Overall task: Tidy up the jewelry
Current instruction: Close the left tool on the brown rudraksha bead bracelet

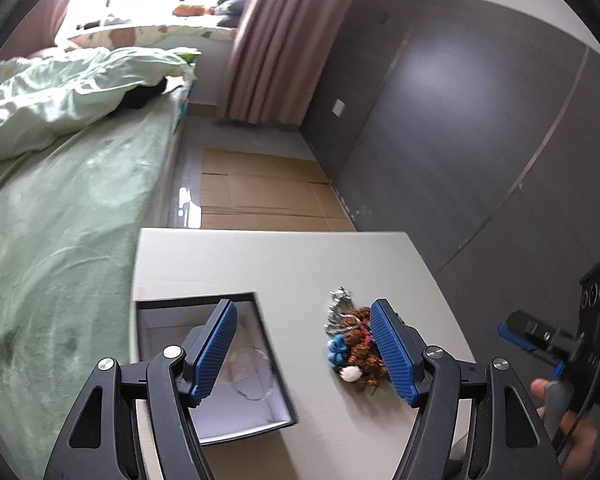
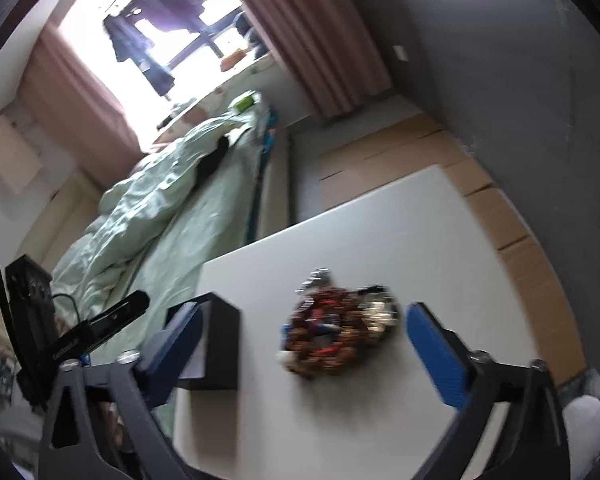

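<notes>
Looking through the left wrist view first: left claw [image 1: 304, 346] spread wide apart, nothing gripped, hanging over the pale surface [image 1: 300, 256]. Jewelry pile [image 1: 354, 346] sitting on that surface, a tangle of brown beads, silver chain, blue bits and a small white piece, tucked right against the inner face of the right-hand blue pad [image 1: 392, 354]; contact or not, can't tell. Open dark-rimmed box [image 1: 276, 344] with white lining to the left of the pile, partly behind the other finger, with a clear thin ring lying inside. Right claw [image 1: 516, 334] poking in at the far right edge, too little showing to tell how its fingers stand. Green bed [image 1: 60, 216] off to the left, flattened cardboard [image 1: 260, 192] on the floor past the surface.

Switching to the right wrist view, pretty blurry: right claw [image 2: 312, 336] also wide apart and holding nothing, framing the jewelry pile [image 2: 336, 326] from above. Box [image 2: 224, 344] just left of the pile, behind the left-hand finger. Left claw [image 2: 120, 312] visible at the left edge as a dark finger only.
</notes>
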`<act>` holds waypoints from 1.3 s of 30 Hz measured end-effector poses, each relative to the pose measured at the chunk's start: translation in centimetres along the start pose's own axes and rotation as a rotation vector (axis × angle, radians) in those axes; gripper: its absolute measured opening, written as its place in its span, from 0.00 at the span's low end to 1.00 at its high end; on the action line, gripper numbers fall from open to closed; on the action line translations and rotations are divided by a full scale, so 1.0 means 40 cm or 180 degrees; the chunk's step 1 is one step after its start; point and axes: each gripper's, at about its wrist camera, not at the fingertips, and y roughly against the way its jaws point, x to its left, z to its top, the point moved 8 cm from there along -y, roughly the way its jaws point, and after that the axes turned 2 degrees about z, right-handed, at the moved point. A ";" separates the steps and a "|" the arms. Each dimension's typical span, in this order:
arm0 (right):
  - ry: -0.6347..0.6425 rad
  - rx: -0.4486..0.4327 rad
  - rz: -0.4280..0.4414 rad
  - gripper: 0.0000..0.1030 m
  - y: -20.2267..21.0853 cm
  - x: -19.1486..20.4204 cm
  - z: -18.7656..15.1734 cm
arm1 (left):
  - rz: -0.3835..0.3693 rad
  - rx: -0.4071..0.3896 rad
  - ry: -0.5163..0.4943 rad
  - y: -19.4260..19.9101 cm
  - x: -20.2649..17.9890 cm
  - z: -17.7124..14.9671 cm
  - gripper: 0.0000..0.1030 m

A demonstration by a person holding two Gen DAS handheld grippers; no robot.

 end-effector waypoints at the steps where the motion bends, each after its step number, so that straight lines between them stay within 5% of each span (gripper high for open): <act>1: -0.0041 0.0017 -0.0003 1.00 0.010 -0.019 0.001 | -0.0045 0.0036 -0.0025 -0.008 -0.018 -0.005 0.68; 17: -0.0214 0.0242 0.0003 1.00 0.038 -0.167 -0.023 | -0.0100 0.0505 -0.0543 -0.140 -0.189 -0.096 0.67; 21: -0.0371 0.0275 0.0140 0.99 0.025 -0.190 -0.032 | -0.0096 0.0703 -0.0531 -0.180 -0.199 -0.131 0.52; 28: -0.0423 0.0289 0.0175 0.83 0.011 -0.202 -0.031 | 0.0031 0.0838 -0.0510 -0.233 -0.199 -0.171 0.41; 39: -0.0401 0.0381 0.0220 0.79 -0.030 -0.171 -0.039 | 0.0170 0.1008 -0.0210 -0.292 -0.166 -0.204 0.38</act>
